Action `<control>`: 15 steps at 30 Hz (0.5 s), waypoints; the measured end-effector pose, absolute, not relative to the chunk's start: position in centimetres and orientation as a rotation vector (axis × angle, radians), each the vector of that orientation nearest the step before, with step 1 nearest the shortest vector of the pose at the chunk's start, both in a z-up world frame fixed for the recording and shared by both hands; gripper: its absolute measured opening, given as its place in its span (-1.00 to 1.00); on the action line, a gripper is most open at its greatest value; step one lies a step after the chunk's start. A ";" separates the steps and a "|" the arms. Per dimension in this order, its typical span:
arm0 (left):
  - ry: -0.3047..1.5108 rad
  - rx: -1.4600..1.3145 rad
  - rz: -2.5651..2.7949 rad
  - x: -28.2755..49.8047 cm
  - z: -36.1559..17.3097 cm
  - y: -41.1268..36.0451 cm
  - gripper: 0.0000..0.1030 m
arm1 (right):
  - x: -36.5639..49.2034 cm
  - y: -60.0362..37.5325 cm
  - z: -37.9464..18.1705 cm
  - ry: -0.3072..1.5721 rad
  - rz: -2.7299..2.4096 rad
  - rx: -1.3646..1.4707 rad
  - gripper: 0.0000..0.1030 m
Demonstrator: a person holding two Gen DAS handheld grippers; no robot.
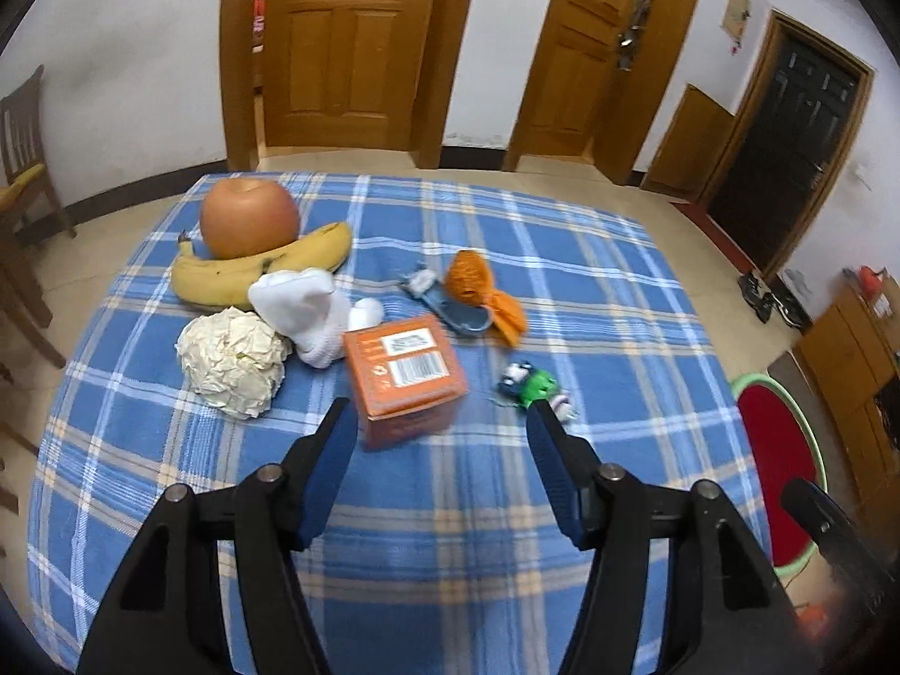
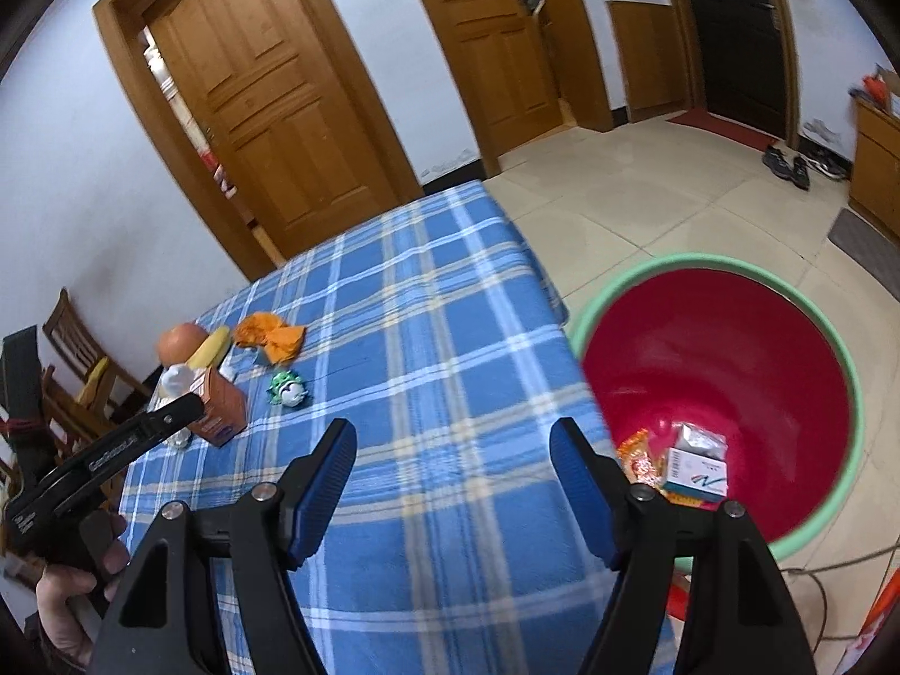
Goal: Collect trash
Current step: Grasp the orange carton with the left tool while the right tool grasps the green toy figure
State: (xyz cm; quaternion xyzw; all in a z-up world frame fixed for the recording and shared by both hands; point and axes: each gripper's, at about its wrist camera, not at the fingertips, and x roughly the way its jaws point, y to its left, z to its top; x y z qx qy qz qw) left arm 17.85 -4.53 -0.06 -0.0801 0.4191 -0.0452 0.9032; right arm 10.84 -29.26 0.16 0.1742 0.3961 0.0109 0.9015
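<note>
Tongs on the left (image 1: 441,410) stand spread with nothing between them, hanging over the blue checked cloth of the desk (image 1: 450,534). Just beyond their tips, a little toward the left finger, sits an orange box (image 1: 402,377) with a barcode on top. Beside the right fingertip lies a small green and white wrapper (image 1: 531,385). Left of the box rests a crumpled paper ball (image 1: 233,360), touching a white sock (image 1: 306,309). Farther out lie a banana (image 1: 253,267) and an apple (image 1: 249,217) behind it; out to the right, a blue slipper-shaped thing (image 1: 455,312) and an orange cloth (image 1: 484,289).

The right tongs (image 2: 453,436) are spread too and empty, over the desk's near edge. To their right, on the floor, stands a red basin with a green rim (image 2: 731,349); inside it lie a small white carton (image 2: 694,469) and an orange packet (image 2: 638,458). At the far left a hand (image 2: 73,596) grips the other tool.
</note>
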 end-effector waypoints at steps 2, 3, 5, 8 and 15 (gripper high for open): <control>0.874 -0.170 -0.083 18.5 -0.6 -4.3 0.21 | 11.5 -28.6 0.1 0.835 0.041 0.338 0.43; 0.877 -0.168 -0.076 18.8 -0.8 -4.2 0.21 | 11.7 -28.4 0.1 0.841 0.047 0.329 0.43; 0.883 -0.167 -0.064 19.5 -1.4 -4.1 0.21 | 12.3 -27.8 0.1 0.853 0.063 0.308 0.43; 0.884 -0.174 -0.063 20.2 -1.9 -4.0 0.21 | 13.2 -27.2 0.2 0.866 0.076 0.287 0.43; 0.880 -0.174 -0.083 20.5 -2.6 -3.7 0.05 | 15.3 -25.0 -0.3 0.897 0.114 0.239 0.43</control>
